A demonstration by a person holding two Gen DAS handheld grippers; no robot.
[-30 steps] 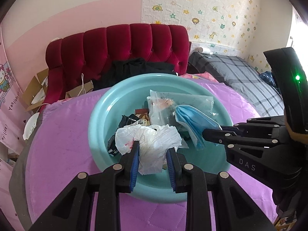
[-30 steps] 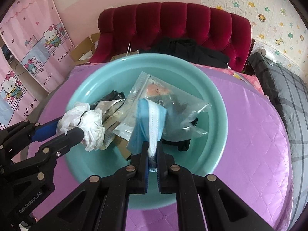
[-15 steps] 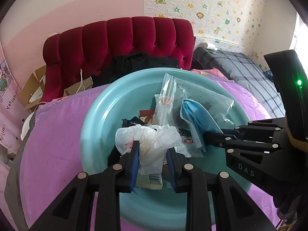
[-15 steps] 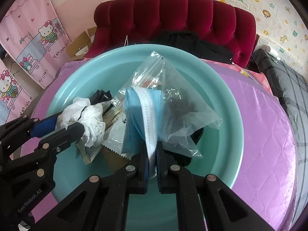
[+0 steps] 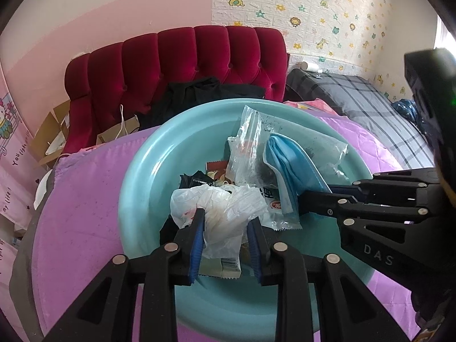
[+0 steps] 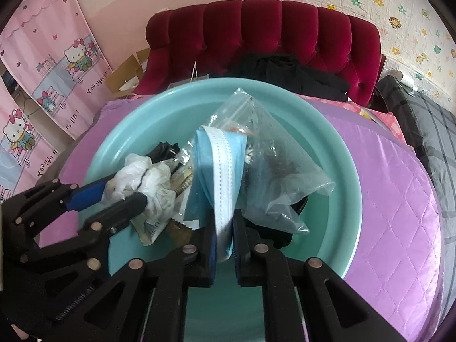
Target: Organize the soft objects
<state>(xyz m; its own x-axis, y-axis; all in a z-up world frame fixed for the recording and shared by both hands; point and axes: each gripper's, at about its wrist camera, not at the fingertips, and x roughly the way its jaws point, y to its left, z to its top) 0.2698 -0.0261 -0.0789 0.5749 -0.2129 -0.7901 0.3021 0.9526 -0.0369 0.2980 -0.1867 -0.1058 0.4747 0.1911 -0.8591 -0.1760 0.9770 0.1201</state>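
Both grippers over the teal basin [image 5: 136, 188]. Left gripper [image 5: 225, 228] jaws just opening, crumpled white bag [image 5: 225, 208] between the pads. Right gripper [image 6: 223, 228] jaws just opening, blue face mask [image 6: 219, 159] between them, contact unclear. Wrappers underneath mostly buried.

Soft daylight, heavy fisheye warp

Light enters past the tufted red velvet headboard [image 5: 176, 65], at far right; the frame corners go black, and sharpness drops near the edges.
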